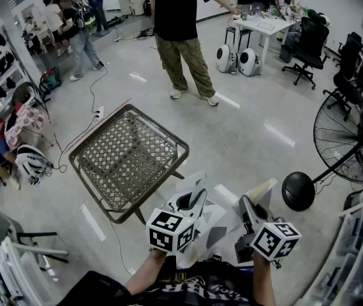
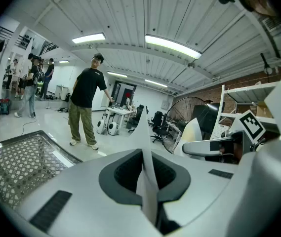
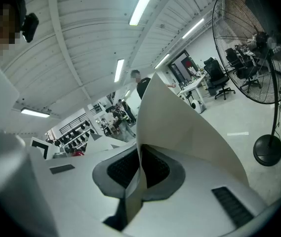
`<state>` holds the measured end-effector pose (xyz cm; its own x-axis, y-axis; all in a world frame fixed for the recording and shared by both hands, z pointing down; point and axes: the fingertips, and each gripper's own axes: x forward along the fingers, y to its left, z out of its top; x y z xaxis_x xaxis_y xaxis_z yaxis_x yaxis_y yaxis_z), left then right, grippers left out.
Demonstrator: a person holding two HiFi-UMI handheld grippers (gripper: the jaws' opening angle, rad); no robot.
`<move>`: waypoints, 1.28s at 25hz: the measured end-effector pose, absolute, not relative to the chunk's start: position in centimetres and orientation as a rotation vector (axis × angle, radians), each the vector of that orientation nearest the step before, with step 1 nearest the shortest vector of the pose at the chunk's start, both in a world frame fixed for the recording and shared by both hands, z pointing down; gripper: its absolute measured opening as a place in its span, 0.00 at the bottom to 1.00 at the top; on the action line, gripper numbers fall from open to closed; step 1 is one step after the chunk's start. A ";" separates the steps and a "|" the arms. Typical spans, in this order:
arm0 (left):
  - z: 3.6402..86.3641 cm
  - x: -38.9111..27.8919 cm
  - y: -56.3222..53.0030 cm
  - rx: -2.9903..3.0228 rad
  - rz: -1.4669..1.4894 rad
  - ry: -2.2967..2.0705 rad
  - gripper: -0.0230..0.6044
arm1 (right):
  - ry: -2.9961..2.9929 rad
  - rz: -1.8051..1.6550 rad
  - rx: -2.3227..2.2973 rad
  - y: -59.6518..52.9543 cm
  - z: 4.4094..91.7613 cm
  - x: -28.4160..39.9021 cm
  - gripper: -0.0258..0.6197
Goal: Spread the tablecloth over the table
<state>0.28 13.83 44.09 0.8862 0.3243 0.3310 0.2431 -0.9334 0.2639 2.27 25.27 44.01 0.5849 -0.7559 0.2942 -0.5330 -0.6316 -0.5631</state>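
Note:
The folding table [image 1: 96, 168] with a woven mesh top stands bare on the floor, ahead and to the left of both grippers; its mesh [image 2: 12, 163] also fills the lower left of the left gripper view. The pale tablecloth [image 1: 217, 225] hangs bunched between the grippers, clear of the table. My left gripper [image 1: 192, 200] is shut on one edge of it, and a thin fold of the cloth [image 2: 147, 179] rises out of the jaws. My right gripper [image 1: 255, 209] is shut on another edge, where the cloth [image 3: 189, 127] curls up and to the right.
A person [image 1: 180, 37] stands on the floor just beyond the table. A large floor fan [image 1: 353, 136] with a round black base [image 1: 298, 191] stands at the right. A cable and power strip [image 1: 97, 113] lie left of the table. A white desk [image 1: 264, 24] and office chairs are at the back.

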 end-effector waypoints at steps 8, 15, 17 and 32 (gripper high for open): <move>44.0 0.8 13.9 2.826 0.547 0.428 0.07 | 1.040 -0.745 -2.397 25.3 44.1 2.6 0.08; 44.2 1.7 12.1 2.825 0.548 0.425 0.07 | 1.015 -0.731 -2.386 24.8 44.1 3.2 0.08; 44.0 2.0 11.3 2.829 0.544 0.436 0.07 | 0.999 -0.726 -2.394 24.6 44.0 3.4 0.08; 43.0 4.4 7.3 2.858 0.510 0.580 0.07 | 0.856 -0.684 -2.441 23.0 43.2 5.8 0.07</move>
<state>4.36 7.28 43.00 0.8649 0.4062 0.2949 0.3440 -0.9075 0.2410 5.84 23.03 43.21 0.6823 -0.6676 0.2978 -0.4377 -0.6994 -0.5650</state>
